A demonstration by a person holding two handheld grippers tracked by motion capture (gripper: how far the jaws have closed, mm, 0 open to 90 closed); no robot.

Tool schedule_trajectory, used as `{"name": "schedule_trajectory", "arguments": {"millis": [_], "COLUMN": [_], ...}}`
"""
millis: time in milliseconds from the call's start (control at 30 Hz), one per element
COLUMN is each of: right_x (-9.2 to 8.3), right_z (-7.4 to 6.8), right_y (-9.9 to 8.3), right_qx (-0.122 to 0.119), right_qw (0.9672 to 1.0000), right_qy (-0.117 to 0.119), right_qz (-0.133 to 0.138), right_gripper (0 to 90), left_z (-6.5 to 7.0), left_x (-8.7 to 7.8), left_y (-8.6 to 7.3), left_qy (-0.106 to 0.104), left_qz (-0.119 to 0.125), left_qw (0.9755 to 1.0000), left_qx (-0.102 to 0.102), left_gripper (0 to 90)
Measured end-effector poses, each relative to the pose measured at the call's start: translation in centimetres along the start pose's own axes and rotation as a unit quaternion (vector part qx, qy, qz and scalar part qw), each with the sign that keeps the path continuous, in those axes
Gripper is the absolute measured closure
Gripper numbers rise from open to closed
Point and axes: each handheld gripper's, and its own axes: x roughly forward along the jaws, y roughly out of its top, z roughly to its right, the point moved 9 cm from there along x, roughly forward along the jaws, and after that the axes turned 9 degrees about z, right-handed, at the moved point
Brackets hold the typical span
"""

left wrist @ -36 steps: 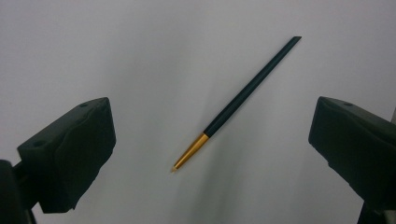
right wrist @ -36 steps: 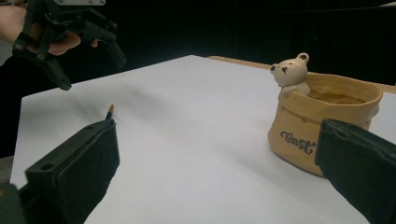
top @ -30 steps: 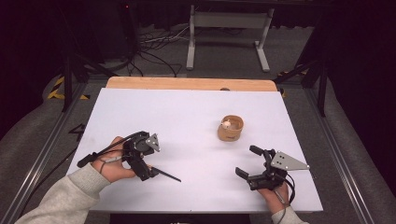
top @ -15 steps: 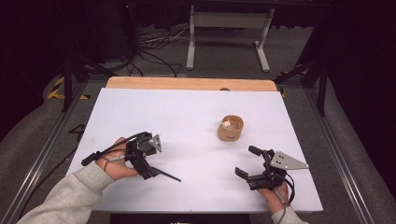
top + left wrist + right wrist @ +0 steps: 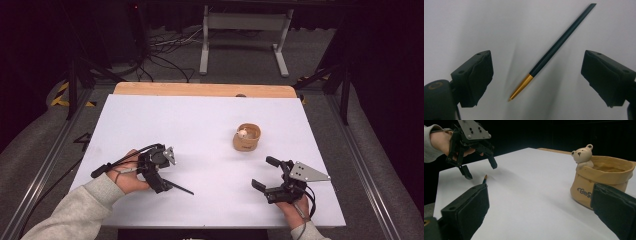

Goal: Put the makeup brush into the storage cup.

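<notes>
While both claws gape, empty, dark pen [image 5: 559,45] w/ gold tip, prob. a brush, lies flat.

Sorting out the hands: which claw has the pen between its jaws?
The left claw: the black gold-tipped pen lies between its open jaws.
</notes>
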Motion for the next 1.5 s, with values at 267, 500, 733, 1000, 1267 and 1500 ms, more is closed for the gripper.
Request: {"name": "schedule_trajectory", "arguments": {"millis": [267, 500, 733, 1000, 1267, 1500], "right_x": [-0.1, -0.6, -1.0, -0.9, -0.9, -0.8], "right_z": [0.0, 0.1, 0.1, 0.1, 0.0, -0.1], "right_y": [-0.1, -0.1, -0.2, -0.4, -0.4, -0.5], "right_qx": [-0.001, -0.001, -0.004, -0.005, -0.006, -0.008], "right_qw": [1.0000, 1.0000, 0.9999, 0.9998, 0.9998, 0.9998], "right_qy": [0.000, -0.007, -0.015, -0.015, -0.011, -0.009], "right_qz": [-0.001, -0.001, -0.005, -0.010, -0.012, -0.014], "right_gripper": [2.6, 3.0, 3.7, 4.5, 5.5, 6.1], "left_z": [0.1, 0.0, 0.2, 0.5, 0.4, 0.3], "left_x": [0.6, 1.2, 1.3, 1.5, 1.3, 1.2], "left_y": [-0.1, -0.4, -0.4, -0.3, -0.4, -0.6], "left_qy": [-0.005, -0.012, -0.021, -0.033, -0.034, -0.026], "left_qz": [-0.006, -0.028, -0.037, -0.048, -0.056, -0.062], "left_qw": [1.0000, 0.9995, 0.9990, 0.9981, 0.9977, 0.9972], "left_qx": [0.001, 0.009, 0.014, 0.019, 0.019, 0.031], "left_gripper": [13.3, 16.3, 25.0, 39.6, 54.4, 69.1]}}
